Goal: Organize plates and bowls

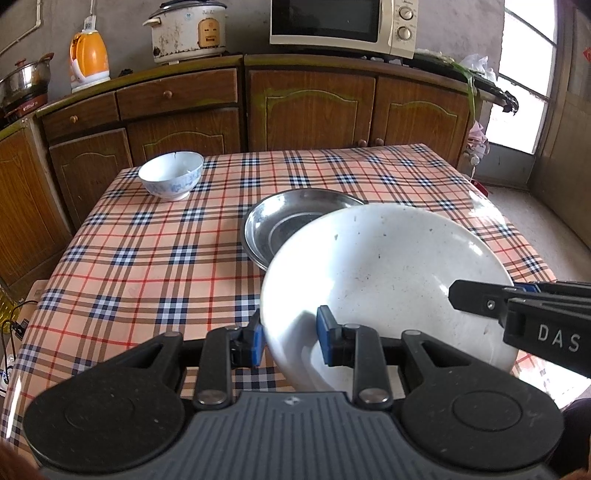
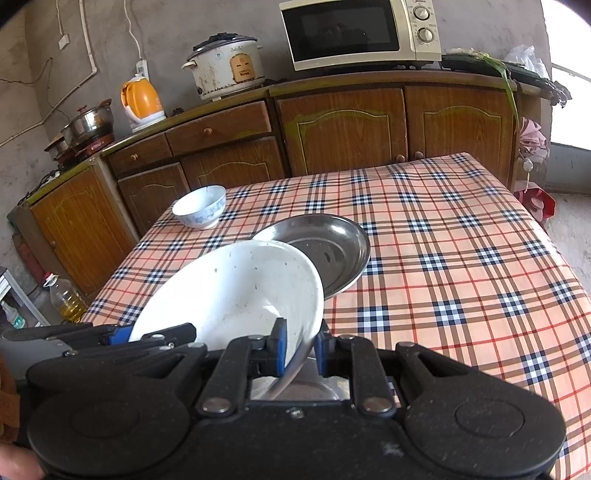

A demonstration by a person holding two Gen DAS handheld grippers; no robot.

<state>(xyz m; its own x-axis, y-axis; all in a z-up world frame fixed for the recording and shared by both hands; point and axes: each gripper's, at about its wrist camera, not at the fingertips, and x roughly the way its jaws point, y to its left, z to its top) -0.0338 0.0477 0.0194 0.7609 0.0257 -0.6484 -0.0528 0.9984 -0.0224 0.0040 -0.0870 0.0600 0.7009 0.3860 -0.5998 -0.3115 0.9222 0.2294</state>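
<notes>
A large white plate [image 1: 388, 273] hangs tilted above the checked table [image 1: 147, 236], held from both sides. My left gripper [image 1: 290, 339] is shut on its near left rim, one blue pad on each face. My right gripper [image 2: 301, 350] is shut on the near right rim of the same white plate [image 2: 236, 284]. In the left wrist view the right gripper [image 1: 458, 295] reaches in from the right over the plate. Behind the plate a steel plate [image 1: 288, 221] lies flat on the cloth, partly covered. A small white and blue bowl [image 1: 171, 175] stands at the far left corner.
Wooden cabinets [image 1: 314, 107] run behind the table, carrying a microwave [image 1: 340, 22], a rice cooker [image 1: 188, 31], an orange kettle [image 1: 88, 59] and a pot [image 1: 24, 79]. An oil bottle [image 2: 66, 295] stands on the floor at the left. The checked cloth [image 2: 461, 258] stretches bare to the right.
</notes>
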